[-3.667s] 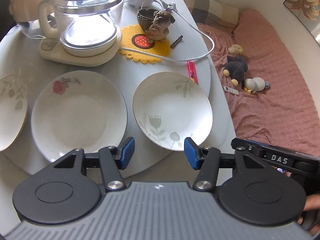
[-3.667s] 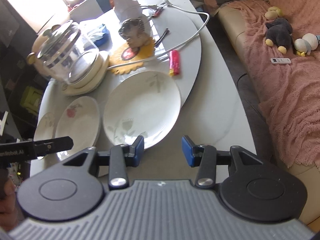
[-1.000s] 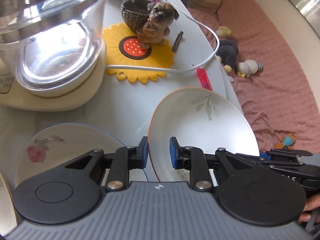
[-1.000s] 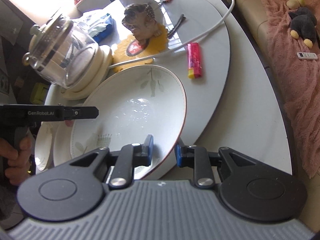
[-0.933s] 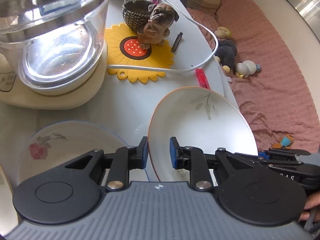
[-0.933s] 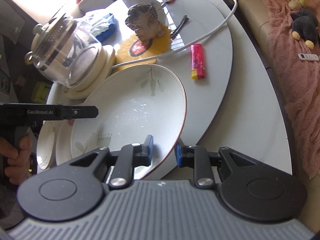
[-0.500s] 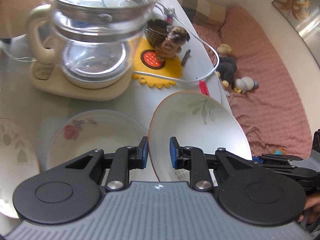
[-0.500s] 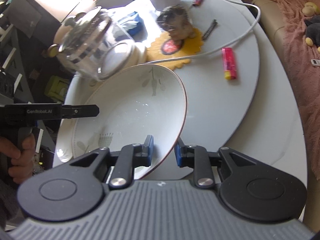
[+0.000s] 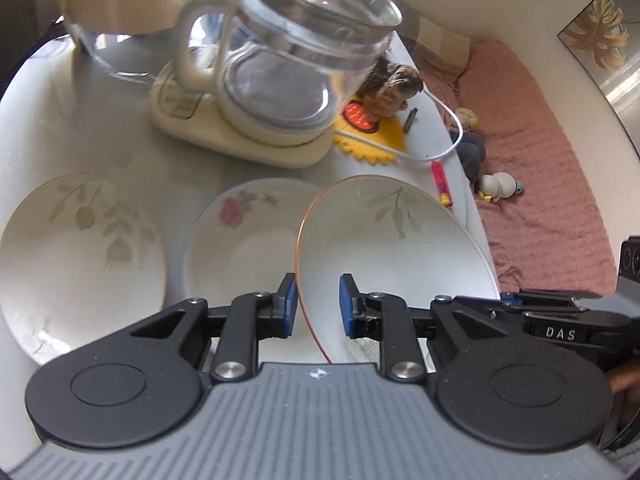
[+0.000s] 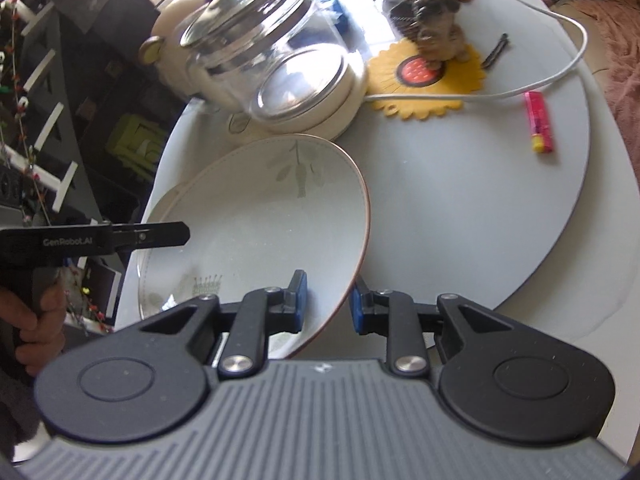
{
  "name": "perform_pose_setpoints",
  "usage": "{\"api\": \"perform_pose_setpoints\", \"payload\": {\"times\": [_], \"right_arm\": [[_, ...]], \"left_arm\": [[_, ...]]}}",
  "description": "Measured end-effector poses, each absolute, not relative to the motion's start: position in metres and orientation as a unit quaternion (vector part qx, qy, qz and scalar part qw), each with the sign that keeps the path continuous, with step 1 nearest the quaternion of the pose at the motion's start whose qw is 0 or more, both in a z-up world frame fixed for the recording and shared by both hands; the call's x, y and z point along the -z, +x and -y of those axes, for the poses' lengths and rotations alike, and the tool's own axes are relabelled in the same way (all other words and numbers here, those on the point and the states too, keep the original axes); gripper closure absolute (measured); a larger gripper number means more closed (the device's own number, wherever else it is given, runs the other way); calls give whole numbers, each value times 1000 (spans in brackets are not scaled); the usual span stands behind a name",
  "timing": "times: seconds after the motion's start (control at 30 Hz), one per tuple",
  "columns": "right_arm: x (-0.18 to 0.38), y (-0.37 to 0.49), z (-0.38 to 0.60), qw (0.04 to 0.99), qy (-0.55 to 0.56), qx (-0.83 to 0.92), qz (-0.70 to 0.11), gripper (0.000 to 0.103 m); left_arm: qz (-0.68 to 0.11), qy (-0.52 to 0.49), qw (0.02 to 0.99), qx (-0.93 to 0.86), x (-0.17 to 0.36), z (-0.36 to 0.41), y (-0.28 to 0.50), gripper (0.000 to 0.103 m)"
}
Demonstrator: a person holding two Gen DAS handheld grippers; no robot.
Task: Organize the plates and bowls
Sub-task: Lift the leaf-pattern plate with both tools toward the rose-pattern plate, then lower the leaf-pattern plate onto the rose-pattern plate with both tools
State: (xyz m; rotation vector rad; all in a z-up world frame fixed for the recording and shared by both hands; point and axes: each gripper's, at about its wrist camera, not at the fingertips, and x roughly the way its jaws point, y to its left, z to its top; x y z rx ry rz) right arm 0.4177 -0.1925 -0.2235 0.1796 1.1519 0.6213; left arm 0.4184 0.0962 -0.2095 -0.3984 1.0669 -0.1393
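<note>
Both grippers hold one white plate with a green leaf pattern and brown rim [image 9: 396,240], lifted and tilted above the table. My left gripper [image 9: 318,306] is shut on its left rim. My right gripper [image 10: 327,302] is shut on its right rim, and the plate fills the middle of the right wrist view [image 10: 260,224]. Below it on the table lies a white plate with a pink rose [image 9: 240,240], partly overlapped by the held plate. A third plate with a leaf pattern [image 9: 76,252] lies at the far left.
A glass kettle on a cream base [image 9: 280,72] stands behind the plates. A dog figurine [image 10: 436,28] sits on a yellow sunflower mat [image 10: 428,80]. A white cable [image 10: 520,88] and a red lighter [image 10: 540,122] lie to the right. The pink sofa [image 9: 540,200] lies past the table edge.
Both grippers have carried the leaf-pattern plate leftward, off its spot by the lighter and over the rose plate. The third plate at the far left has come fully into view.
</note>
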Motion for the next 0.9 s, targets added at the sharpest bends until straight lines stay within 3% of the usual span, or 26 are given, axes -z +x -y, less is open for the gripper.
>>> {"api": "perform_pose_setpoints", "payload": {"times": [0.9], "right_arm": [[277,438,128,787,41,-265,-556,78]], "left_arm": [[-535,-243,808,47,288,-155,423,78]]}}
